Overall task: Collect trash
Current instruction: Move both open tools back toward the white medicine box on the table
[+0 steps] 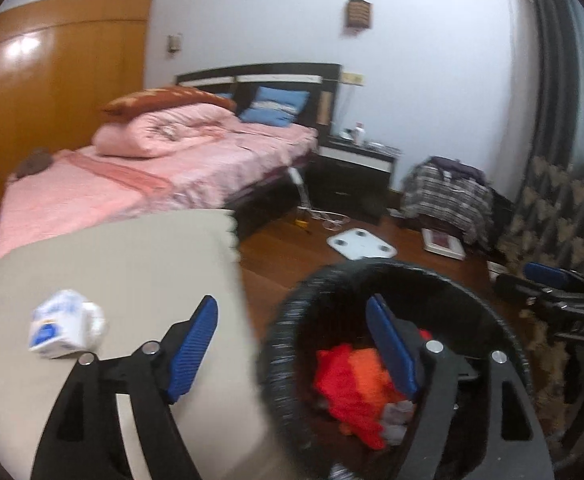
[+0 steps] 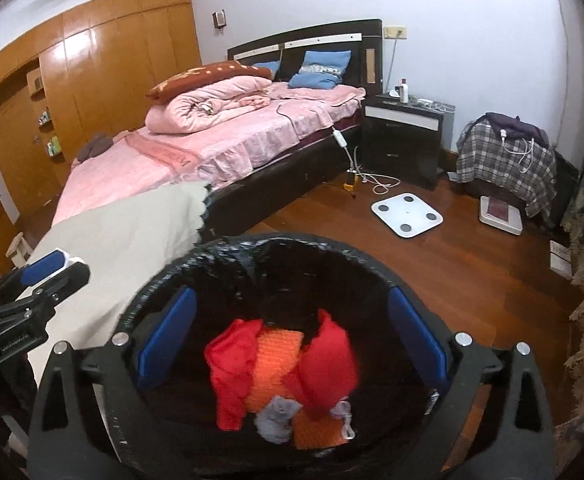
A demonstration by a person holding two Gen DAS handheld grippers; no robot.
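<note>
Left wrist view, tongs: the left gripper stands wide apart, with nothing between its blue pads.
Left wrist view, remaining trash: a crumpled white and blue wrapper lies on the beige cover, at about 9 o'clock from the jaws and just beside the left pad.
Left wrist view, bin: the black bin is at 3 o'clock from the jaws, standing on the wooden floor; red and orange trash lies inside it.
Left wrist view, other tongs: the right gripper shows only at the 3 o'clock edge.
Right wrist view, tongs: the right gripper is spread fully above the bin and is empty.
Right wrist view, trash in bin: red and orange trash and a small grey scrap lie at 6 o'clock in the bin.
Handling: the wrapper seems light, soft and easily crushed, perhaps a little slippery. I would pinch it across its bulky middle, not at a loose edge, which could slip out.
</note>
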